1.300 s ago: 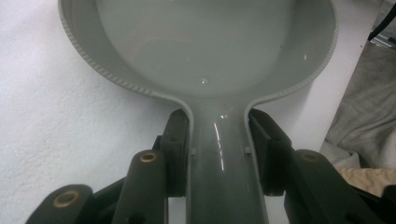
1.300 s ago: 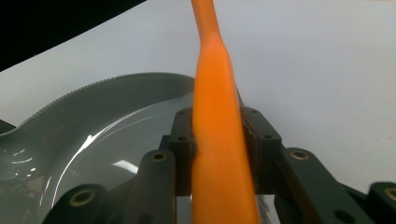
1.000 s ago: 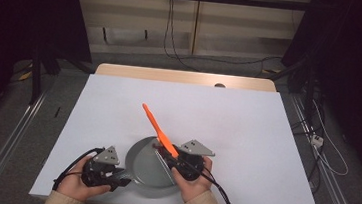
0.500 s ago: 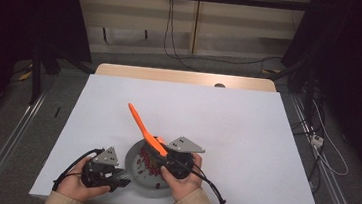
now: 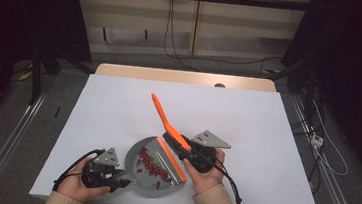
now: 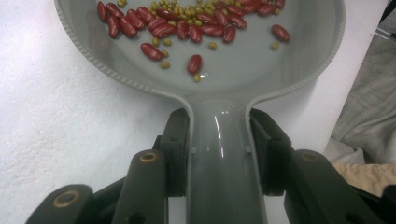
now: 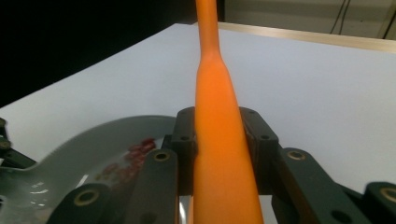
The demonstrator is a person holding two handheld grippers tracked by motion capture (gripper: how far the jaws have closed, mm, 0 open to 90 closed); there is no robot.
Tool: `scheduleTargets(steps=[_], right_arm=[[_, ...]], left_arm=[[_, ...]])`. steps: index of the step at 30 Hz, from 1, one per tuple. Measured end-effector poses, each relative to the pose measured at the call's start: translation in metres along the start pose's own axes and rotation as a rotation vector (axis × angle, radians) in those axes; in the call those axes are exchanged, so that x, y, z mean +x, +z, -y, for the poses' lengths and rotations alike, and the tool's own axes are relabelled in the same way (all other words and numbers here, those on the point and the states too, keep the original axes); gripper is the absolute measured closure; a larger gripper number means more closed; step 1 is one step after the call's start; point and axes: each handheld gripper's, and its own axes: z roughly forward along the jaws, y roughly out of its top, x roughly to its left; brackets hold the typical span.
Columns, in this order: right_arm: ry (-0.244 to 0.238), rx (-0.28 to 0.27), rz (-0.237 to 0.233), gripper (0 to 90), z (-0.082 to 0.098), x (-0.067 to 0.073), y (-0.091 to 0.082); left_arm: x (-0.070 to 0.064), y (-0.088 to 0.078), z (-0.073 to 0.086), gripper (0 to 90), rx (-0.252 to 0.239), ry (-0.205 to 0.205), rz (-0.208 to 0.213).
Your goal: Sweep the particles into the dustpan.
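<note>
A grey dustpan (image 5: 147, 180) with an orange lip lies on the white table (image 5: 118, 106) near its front edge. Red beans (image 5: 152, 163) and small green ones lie inside the pan (image 6: 261, 60). My left gripper (image 5: 120, 178) is shut on the pan's handle (image 6: 219, 154), one jaw on each side. My right gripper (image 5: 190, 155) is shut on an orange brush (image 5: 163, 114), whose handle (image 7: 217, 116) points up and away. The brush's dark bristles sit at the pan's right-hand lip. The right gripper view also takes in the pan (image 7: 93, 144) and some beans (image 7: 135, 158) at lower left.
The table's front edge runs just under both hands. A wooden strip (image 5: 186, 77) borders the far edge. Cables (image 5: 325, 151) and metal rails (image 5: 3, 150) lie on the floor to either side.
The right gripper swung the brush left over the pan, then back right and a little up. Beans now show in the pan. The left gripper has kept still.
</note>
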Motion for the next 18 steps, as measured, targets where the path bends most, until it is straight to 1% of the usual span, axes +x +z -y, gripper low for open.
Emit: scheduleTargets(steps=[2, 4, 7, 8, 9, 11, 13, 14, 15, 17, 18], right_arm=[[-0.011, -0.001, 0.024, 70.3, 0.004, -0.007, -0.002], [-0.003, -0.002, 0.044, 70.3, 0.009, -0.017, -0.003], [-0.007, 0.008, 0.086, 70.3, 0.019, -0.029, -0.005], [-0.015, 0.022, 0.101, 70.3, 0.023, -0.031, -0.005], [-0.017, 0.019, 0.104, 70.3, 0.028, -0.031, -0.005], [-0.029, 0.001, 0.096, 70.3, 0.034, -0.027, -0.006], [-0.038, 0.016, 0.089, 69.9, 0.035, -0.018, -0.006], [-0.038, 0.016, 0.08, 69.6, 0.037, -0.014, -0.005], [-0.034, 0.017, 0.07, 69.3, 0.038, -0.009, -0.005], [-0.046, 0.025, 0.07, 69.1, 0.039, 0.0, -0.002], [-0.053, 0.028, 0.068, 69.1, 0.039, 0.002, -0.001]], left_arm=[[0.0, 0.0, 0.0, 62.7, -0.002, -0.001, -0.001], [0.0, 0.0, 0.0, 62.7, -0.003, -0.001, 0.0], [0.0, 0.0, 0.0, 62.7, 0.0, -0.005, 0.002], [0.0, 0.0, 0.0, 62.7, 0.001, -0.005, 0.002], [0.0, 0.0, 0.0, 62.7, 0.003, -0.003, 0.002], [0.0, 0.001, 0.0, 62.7, 0.008, 0.001, 0.003], [0.0, 0.001, -0.001, 62.7, 0.013, 0.005, 0.003], [-0.001, 0.001, -0.001, 62.7, 0.01, 0.0, 0.002], [0.0, 0.001, -0.001, 62.6, 0.014, 0.005, 0.003], [0.0, 0.001, -0.001, 62.7, 0.014, 0.003, 0.003], [-0.001, 0.002, 0.0, 62.7, 0.01, -0.003, 0.002]])
